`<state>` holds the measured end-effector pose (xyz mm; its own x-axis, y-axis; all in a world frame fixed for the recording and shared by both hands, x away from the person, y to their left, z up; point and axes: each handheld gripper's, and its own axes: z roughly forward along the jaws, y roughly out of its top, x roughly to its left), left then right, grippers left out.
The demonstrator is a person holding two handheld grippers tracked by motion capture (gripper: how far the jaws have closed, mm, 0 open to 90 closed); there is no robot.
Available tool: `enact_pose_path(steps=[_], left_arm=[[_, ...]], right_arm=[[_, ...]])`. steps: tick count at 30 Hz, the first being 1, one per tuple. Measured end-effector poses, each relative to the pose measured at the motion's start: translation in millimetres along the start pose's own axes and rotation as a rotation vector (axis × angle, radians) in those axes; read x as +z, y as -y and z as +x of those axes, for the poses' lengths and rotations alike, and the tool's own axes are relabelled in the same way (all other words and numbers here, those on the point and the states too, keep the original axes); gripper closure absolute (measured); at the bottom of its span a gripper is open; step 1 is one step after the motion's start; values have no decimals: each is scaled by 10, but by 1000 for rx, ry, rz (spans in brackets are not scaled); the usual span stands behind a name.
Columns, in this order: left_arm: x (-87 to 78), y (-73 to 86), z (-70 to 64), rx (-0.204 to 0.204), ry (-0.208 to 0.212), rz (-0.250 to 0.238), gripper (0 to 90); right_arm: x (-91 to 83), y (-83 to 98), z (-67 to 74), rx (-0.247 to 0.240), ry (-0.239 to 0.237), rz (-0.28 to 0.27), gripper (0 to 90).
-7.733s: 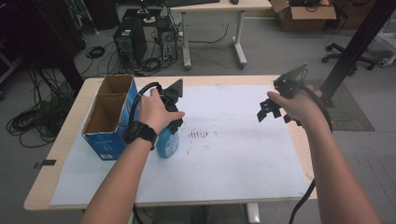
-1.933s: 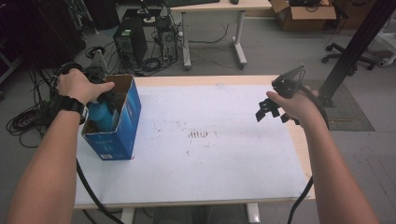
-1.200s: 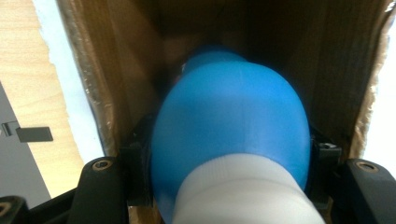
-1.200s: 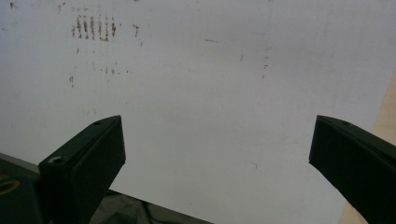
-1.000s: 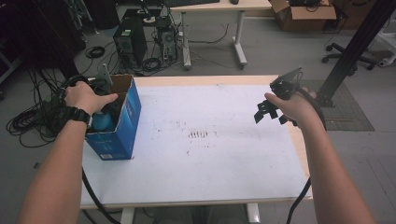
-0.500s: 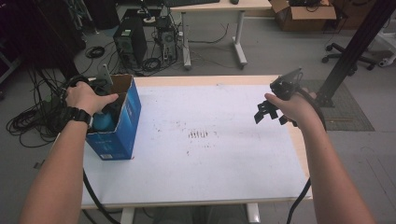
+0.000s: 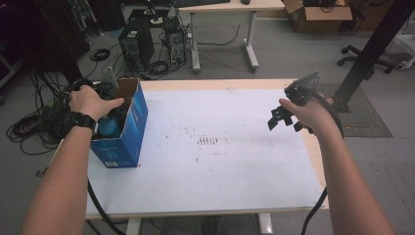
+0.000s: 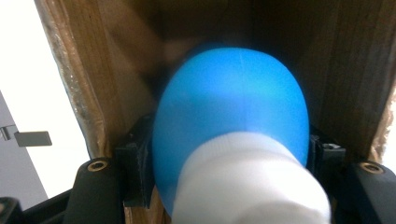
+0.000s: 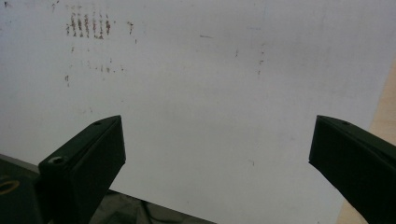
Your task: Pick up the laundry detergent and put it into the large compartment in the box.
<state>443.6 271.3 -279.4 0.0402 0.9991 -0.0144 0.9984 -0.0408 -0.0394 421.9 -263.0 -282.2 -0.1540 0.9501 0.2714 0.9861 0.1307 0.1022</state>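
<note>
High view: my left gripper [image 7: 105,105] sits inside the blue box [image 7: 128,132], its jaws just easing apart but flanking the blue bottle [image 8: 231,116]. My right gripper [image 7: 286,116] hovers wide open over the table [image 7: 220,186].

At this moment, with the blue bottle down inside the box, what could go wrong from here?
The blue bottle sits between the left gripper fingers, which have just been opening; if it is not yet on the bottom of the blue cardboard box, it may drop or tip. The box stands near the table edge, so pulling the gripper out carelessly could shove it off.
</note>
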Motion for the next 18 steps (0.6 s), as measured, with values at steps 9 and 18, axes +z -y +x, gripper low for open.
enact_pose_path(steps=[9, 18], left_arm=[[-72, 16, -24, 5, -1, -3, 306], [-195, 38, -43, 0, -34, -12, 268]], right_arm=[[-4, 16, -4, 1, -5, 0, 38], [-16, 35, -25, 0, -5, -2, 37]])
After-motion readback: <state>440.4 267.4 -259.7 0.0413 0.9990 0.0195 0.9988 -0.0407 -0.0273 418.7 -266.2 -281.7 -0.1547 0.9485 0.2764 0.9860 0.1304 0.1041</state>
